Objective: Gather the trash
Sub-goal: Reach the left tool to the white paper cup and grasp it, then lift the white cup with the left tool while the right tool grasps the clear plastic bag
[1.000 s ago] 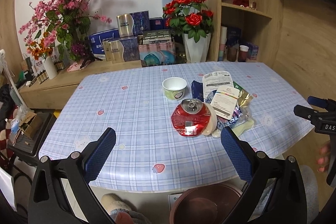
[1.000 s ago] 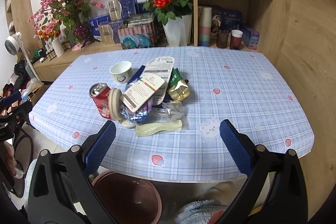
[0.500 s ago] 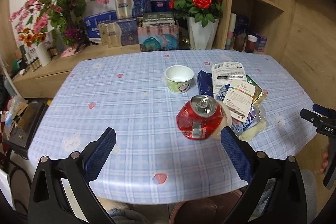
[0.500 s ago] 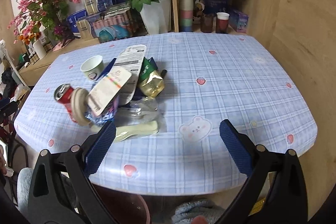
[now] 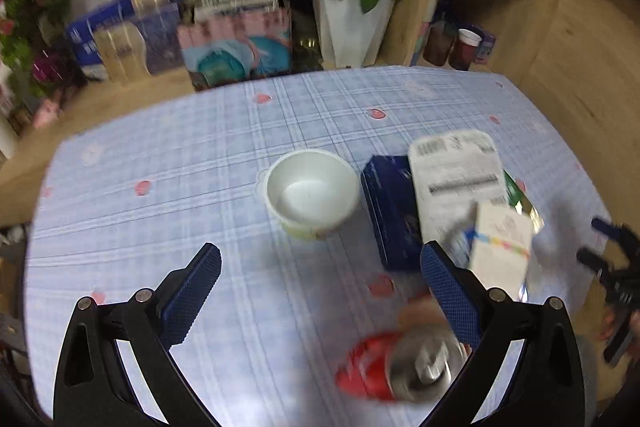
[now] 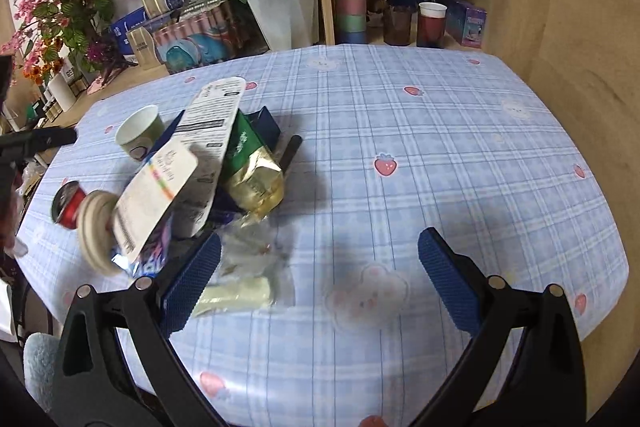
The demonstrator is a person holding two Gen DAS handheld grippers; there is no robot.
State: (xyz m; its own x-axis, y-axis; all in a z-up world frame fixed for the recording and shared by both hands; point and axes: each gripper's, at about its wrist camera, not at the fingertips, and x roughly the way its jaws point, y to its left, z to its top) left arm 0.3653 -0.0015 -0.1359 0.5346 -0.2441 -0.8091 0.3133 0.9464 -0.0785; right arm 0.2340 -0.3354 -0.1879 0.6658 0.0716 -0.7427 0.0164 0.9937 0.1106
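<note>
Checked cloth is covering the surface [image 6: 420,131], with the trash heaped beside the paper cup [image 5: 312,193]. Since a second ago the left claw [image 5: 320,291] has been pushing in over the cup, its jaws wide and empty, the red can [image 5: 396,367] now sliding under it. The right claw [image 6: 318,279], equally wide and empty, is closing on the pale wrapper [image 6: 236,293] nearer the heap; collecting is about to begin.
</note>
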